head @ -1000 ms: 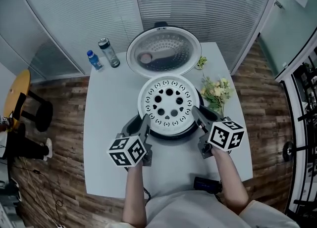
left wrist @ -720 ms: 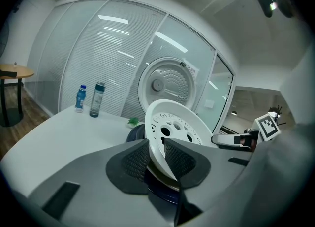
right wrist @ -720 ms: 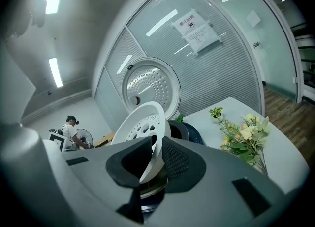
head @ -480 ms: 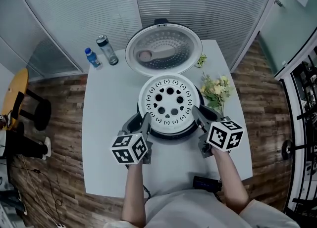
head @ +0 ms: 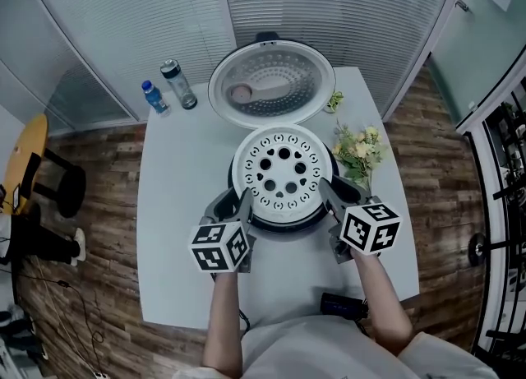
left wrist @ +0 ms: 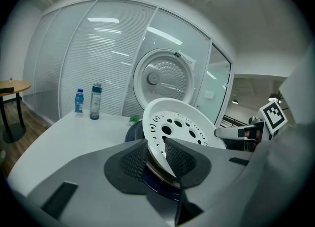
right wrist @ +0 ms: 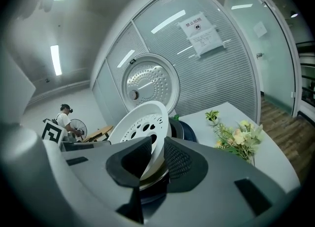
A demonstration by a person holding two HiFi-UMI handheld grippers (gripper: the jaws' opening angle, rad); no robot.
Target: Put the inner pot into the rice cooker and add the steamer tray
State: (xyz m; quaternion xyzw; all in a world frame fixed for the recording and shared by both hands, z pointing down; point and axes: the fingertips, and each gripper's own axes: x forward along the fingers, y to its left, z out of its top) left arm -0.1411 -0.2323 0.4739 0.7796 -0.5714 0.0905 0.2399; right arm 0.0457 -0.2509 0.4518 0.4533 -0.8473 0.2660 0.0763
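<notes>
The white steamer tray (head: 282, 175) is held over the mouth of the open rice cooker (head: 283, 226) at the middle of the counter (head: 177, 205). The cooker's lid (head: 271, 85) is raised toward the far edge. The tray's near-left rim is pinched between the pads of the left tongs (head: 241, 202), whose jaws are opening. Its near-right rim is clamped by the narrowly parted right tongs (head: 328, 191). Two bottles (head: 179, 85) are seen near the far left corner.

Left gripper (head: 241, 199) — at the near-left rim of the steamer tray (head: 282, 173), tipped slightly downward; jaws opening, rim between the pads. Right gripper (head: 327, 190) — at the tray's near-right rim, jaws clamped on it. Left forearm (head: 223, 311) and right forearm (head: 380, 295): bare, extended toward the tray.
</notes>
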